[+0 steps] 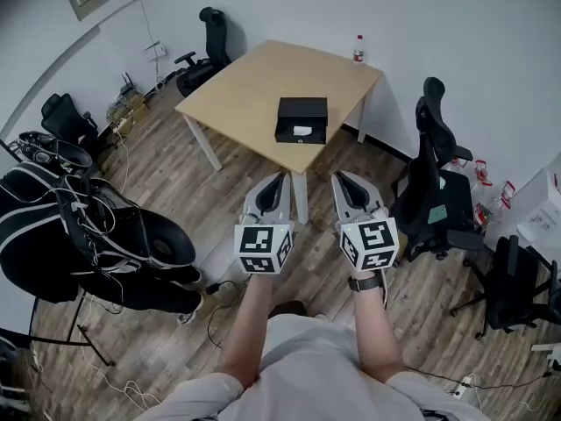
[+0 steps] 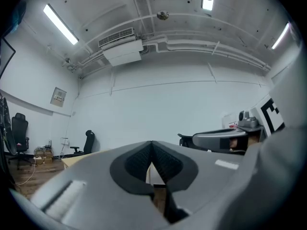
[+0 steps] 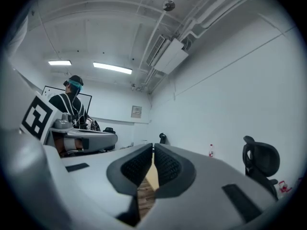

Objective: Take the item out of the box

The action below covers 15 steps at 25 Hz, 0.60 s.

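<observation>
Showing white, the small item (image 1: pixel 302 131) lies inside the open black box (image 1: pixel 301 110), which stands on the wooden surface (image 1: pixel 254 77). Well short of the box, the left claw (image 1: pixel 282 177) and right claw (image 1: pixel 338 177) hover side by side (both level), jaws pressed together, empty.

Bright, even illumination from ceiling strip lights (image 2: pixel 60 24); faint shadows; fisheye curvature and dark vignetting at picture edges.

The pale tan table (image 1: pixel 254 82) bears a black box (image 1: pixel 302 110) holding a whitish item (image 1: pixel 302 131), too small to tell. Short of the table, the grey left gripper (image 1: pixel 281 177) and right gripper (image 1: pixel 338 177) carry black-and-white square-patterned cubes over the brown plank floor (image 1: pixel 175 191).
</observation>
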{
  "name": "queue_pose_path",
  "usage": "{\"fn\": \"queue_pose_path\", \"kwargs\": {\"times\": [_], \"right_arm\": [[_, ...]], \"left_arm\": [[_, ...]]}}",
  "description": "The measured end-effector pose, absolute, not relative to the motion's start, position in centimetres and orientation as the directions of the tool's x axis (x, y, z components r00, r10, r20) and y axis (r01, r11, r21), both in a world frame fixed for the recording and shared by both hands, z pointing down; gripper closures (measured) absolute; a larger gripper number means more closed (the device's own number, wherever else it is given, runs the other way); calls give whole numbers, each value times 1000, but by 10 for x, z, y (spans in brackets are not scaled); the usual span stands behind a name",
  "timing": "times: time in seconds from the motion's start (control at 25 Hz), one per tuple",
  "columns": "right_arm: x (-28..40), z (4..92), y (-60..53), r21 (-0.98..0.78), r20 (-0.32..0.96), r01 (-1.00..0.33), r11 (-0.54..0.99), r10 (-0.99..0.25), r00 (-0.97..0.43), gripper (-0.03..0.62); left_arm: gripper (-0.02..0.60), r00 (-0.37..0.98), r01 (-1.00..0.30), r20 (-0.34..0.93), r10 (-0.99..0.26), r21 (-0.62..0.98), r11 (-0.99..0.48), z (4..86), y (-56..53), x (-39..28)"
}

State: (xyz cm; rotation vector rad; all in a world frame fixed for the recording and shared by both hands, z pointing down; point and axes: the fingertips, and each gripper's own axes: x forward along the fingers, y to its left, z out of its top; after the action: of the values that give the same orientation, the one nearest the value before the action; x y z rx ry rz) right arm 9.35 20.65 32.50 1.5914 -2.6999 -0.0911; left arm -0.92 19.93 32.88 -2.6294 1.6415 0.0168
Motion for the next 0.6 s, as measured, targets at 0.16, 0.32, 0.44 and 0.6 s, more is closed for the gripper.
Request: {"fn": "queue_pose_path", "kwargs": {"times": [0.16,0.32,0.44,0.6], "right_arm": [[117,328,201,-13,-42,-900,435,-900,-434,574],[127,335,195,-27,-51,-905,425,-904,-424,574],[127,347,182,-27,-38,-901,434,-901,-432,574],[120,361,155,-27,-18,-896,443,-897,-442,574]], "left_arm": [[575,434,-901,-43,-900,-38,-433,327,200,-6],[575,405,-914,-49,-913,-29,-404,334,192,-10],[575,410,-912,-41,-911,-26,-409,347,181,-7],[575,421,-907,-39,-906,-18,-420,361,155,-7]]}}
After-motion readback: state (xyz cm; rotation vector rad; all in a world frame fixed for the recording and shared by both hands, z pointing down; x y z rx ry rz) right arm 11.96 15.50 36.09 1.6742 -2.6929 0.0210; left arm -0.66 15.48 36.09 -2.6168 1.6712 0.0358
